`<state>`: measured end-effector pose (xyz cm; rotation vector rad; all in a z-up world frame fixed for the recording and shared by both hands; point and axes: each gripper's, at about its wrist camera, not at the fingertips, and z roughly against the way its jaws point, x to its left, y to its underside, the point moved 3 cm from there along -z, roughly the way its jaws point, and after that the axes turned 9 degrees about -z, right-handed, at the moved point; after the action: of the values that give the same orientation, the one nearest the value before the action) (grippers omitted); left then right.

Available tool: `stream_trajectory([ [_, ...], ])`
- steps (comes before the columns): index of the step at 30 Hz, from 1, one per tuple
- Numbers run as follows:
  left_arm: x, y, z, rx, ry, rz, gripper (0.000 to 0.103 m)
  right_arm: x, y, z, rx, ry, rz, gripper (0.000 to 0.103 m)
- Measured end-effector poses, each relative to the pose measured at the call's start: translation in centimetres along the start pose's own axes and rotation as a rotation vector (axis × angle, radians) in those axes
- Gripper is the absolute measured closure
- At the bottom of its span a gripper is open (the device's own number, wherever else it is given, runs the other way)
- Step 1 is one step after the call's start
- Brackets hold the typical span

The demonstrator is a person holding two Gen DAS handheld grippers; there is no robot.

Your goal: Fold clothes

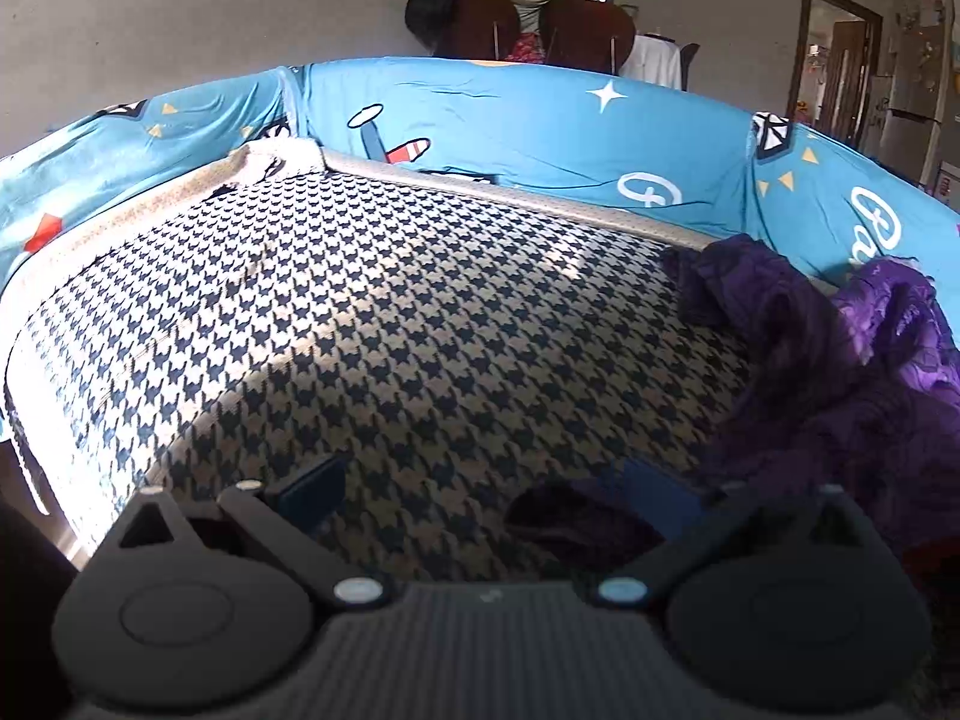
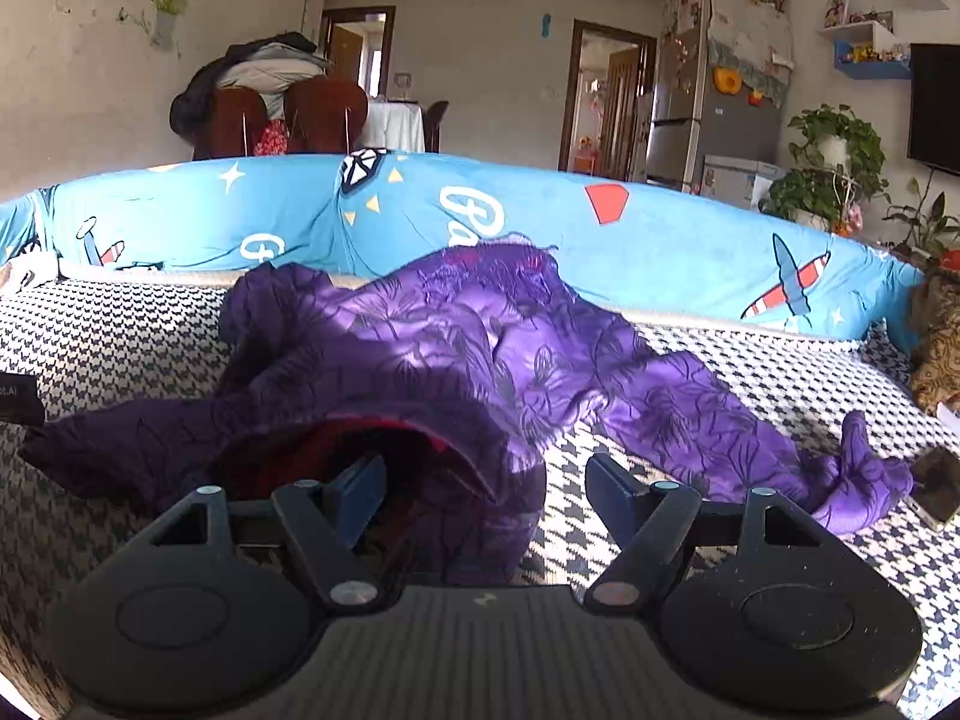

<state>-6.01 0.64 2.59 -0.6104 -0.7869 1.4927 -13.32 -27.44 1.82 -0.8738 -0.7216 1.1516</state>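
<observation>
right gripper (image 2: 483,495): jaws spread wide, pads pressing nothing. A dark fold of the garment lies between the fingers, nearer the left finger (image 2: 360,495); the right finger (image 2: 612,495) sits over bare cover.
left gripper (image 1: 480,495): jaws wide apart, nothing clamped. A dark purple fold lies just inside the right finger (image 1: 654,495); whether it touches the pad I cannot tell. The left finger (image 1: 312,489) is over bare cover.
garment (image 2: 480,360): purple, shiny fabric with a darker leaf print, crumpled and unfolded. A red lining shows in the near opening by the right gripper's left finger. Near part in shadow, middle and far right part sunlit.
garment place: on the houndstooth sofa cover (image 2: 750,372), from its near edge by the right gripper up to the back edge, where the top bunches against the blue back cushion.
garment axis: in the right wrist view, long axis runs across the seat, dark end low on the left, a narrower limb trailing right and ending in a twisted tip near the right end of the seat. Which end is the top of the garment I cannot tell.
left wrist view: the same garment (image 1: 840,372) heaped at the right side of the seat, rest of the cover bare.
phone-like dark object (image 2: 939,489): just beside the twisted tip, at the right end of the seat.
blue back cushion (image 2: 660,240): runs along the back edge, printed with planes and stars.
behind the sofa: brown chairs (image 2: 324,114) heaped with clothes.
</observation>
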Motion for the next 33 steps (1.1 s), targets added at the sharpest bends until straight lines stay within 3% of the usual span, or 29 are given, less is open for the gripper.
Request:
stream_trajectory([
  [8,-3.8,0.4,-0.4,0.004,0.075,-0.100,0.000,0.3,2.1,-2.0,0.129,-0.017,0.003,0.023],
  [15,-4.5,1.3,-2.8,0.084,0.100,-0.082,0.000,0.9,3.2,-4.8,0.189,-0.007,-0.014,0.023],
  [19,-4.2,1.8,-3.5,0.113,0.100,-0.074,0.000,0.4,3.4,-5.4,0.175,0.011,-0.055,0.024],
  [26,-4.1,2.2,-4.0,0.135,0.101,-0.084,0.000,0.0,3.0,-4.9,0.128,0.064,-0.020,0.082],
  [33,-3.5,2.2,-4.1,0.138,0.092,-0.083,0.000,-1.0,1.3,-2.0,0.003,0.207,0.044,0.085],
])
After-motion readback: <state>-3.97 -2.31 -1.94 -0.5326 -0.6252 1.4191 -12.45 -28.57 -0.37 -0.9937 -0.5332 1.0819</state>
